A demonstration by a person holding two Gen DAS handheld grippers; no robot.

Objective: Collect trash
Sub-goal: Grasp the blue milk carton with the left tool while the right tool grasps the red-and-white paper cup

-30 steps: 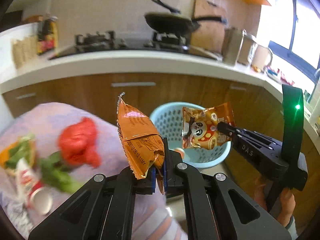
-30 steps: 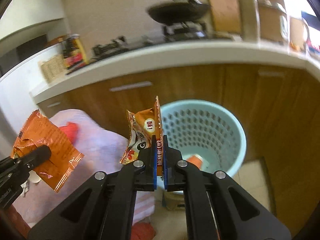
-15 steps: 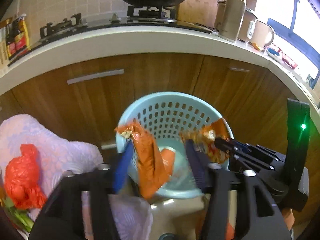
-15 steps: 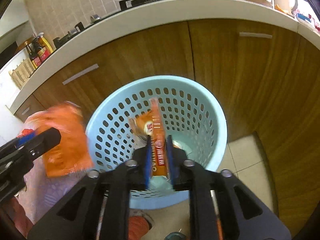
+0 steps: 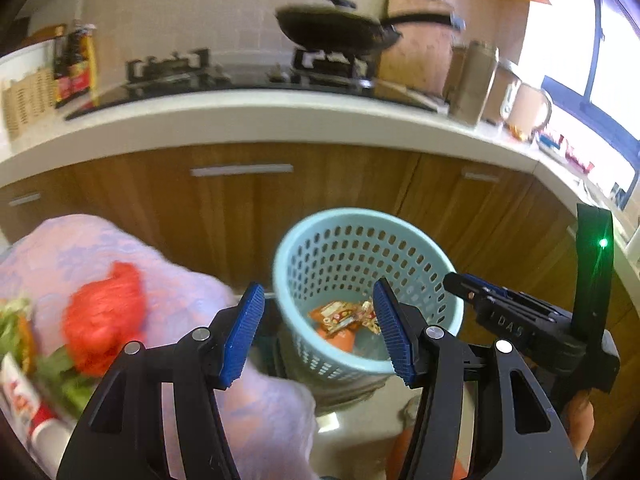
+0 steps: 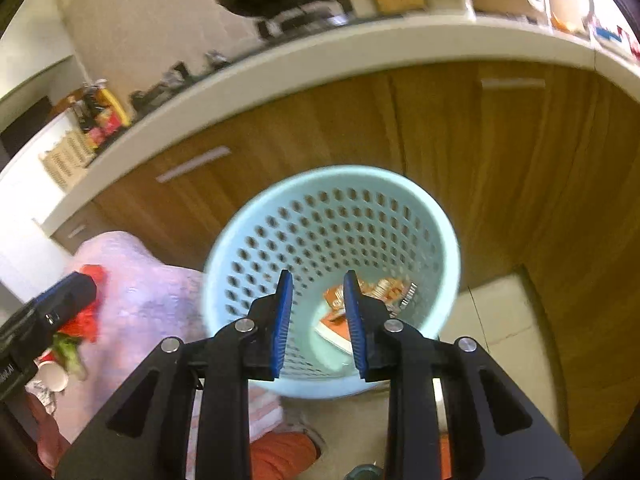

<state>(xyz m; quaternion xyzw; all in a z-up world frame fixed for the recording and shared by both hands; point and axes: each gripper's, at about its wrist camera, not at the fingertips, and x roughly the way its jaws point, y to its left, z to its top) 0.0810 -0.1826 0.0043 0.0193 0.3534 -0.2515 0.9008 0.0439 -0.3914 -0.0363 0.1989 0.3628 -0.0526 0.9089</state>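
A light blue perforated basket (image 5: 360, 240) stands on the floor by the wooden cabinets; it also shows in the right wrist view (image 6: 332, 216). Orange snack wrappers (image 5: 340, 316) lie at its bottom, also in the right wrist view (image 6: 380, 292). My left gripper (image 5: 318, 332) is open and empty, near the basket's left rim. My right gripper (image 6: 318, 300) is open and empty above the basket; it shows in the left wrist view (image 5: 472, 292). A red crumpled bag (image 5: 104, 312), green scraps and a paper cup (image 5: 24, 404) lie on the lilac-covered table (image 5: 120, 256).
Wooden cabinets (image 5: 240, 200) under a white counter (image 5: 240, 108) stand behind the basket. A stove with a black pan (image 5: 332, 32), jars and mugs sit on the counter. Tiled floor (image 6: 496, 312) lies right of the basket.
Both grippers opened and let go of their orange snack wrappers, which fell into the basket. The left gripper has pulled back and up from the basket.
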